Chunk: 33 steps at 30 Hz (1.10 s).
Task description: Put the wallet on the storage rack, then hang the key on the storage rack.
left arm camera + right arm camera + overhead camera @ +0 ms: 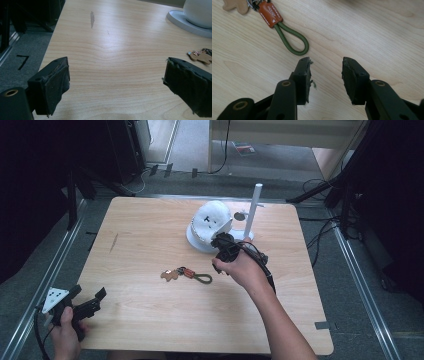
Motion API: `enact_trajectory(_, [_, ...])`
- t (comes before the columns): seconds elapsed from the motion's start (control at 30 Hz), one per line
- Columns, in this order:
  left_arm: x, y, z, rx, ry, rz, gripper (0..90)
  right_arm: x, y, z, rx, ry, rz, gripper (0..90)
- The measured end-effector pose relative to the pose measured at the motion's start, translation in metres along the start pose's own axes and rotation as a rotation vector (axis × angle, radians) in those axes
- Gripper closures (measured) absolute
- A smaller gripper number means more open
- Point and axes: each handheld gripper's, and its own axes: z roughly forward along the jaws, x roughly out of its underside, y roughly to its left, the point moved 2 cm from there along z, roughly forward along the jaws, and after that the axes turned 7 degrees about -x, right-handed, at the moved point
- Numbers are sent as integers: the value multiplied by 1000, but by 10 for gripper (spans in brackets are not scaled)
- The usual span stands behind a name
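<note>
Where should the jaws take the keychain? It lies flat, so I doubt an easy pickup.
Probably the green cord loop: the keychain's roundest, slightly raised part, and the end nearest the right gripper. Come from above, the open jaws straddling one strand.

I see open desk across the left half and front. The keychain lies mid-desk. The white helmet and upright post obstruct the far centre, with a narrow gap between them.
</note>
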Motion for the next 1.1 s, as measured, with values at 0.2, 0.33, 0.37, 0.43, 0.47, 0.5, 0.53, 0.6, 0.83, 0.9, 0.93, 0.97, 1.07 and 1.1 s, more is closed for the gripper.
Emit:
enact_trajectory(0.2, [0, 0, 0, -1, -7, -7, 72, -2, 4, 15, 14, 46, -7, 631])
enact_trajectory(0.33, [0, 1, -1, 1, -13, -9, 72, -3, 7, 25, 15, 78, -37, 637])
enact_trajectory(0.37, [0, 1, -1, 1, -14, -9, 72, -4, 7, 28, 16, 81, -40, 637])
enact_trajectory(0.43, [0, 1, -1, 3, -12, -10, 72, -6, 7, 30, 10, 79, -32, 637])
enact_trajectory(0.47, [0, 1, -1, 3, -10, -9, 72, -7, 7, 31, 5, 77, -29, 638])
enact_trajectory(0.5, [0, 0, -1, 2, -7, -6, 72, -8, 8, 31, 0, 80, -14, 637])
enact_trajectory(0.53, [0, 0, 0, 1, -5, -5, 72, -9, 8, 32, -9, 81, -16, 637])
enact_trajectory(0.6, [0, 0, 0, 1, 0, -3, 72, -10, 9, 34, -17, 83, -9, 638])
enact_trajectory(0.83, [0, 1, 0, 3, -4, -8, 72, -13, 10, 44, -25, 96, -3, 640])
enact_trajectory(0.9, [0, 1, 0, 5, -5, -9, 72, -14, 10, 47, -26, 100, 3, 641])
enact_trajectory(0.93, [0, 1, 0, 5, -6, -9, 72, -15, 10, 49, -27, 105, 9, 641])
enact_trajectory(0.97, [0, 1, 0, 5, -7, -9, 72, -15, 10, 51, -31, 106, 4, 641])
enact_trajectory(1.07, [0, 1, 0, 4, -4, -7, 72, -16, 9, 54, -34, 109, 10, 641])
enact_trajectory(1.1, [0, 1, 0, 4, -4, -7, 72, -16, 9, 55, -34, 111, 14, 640])
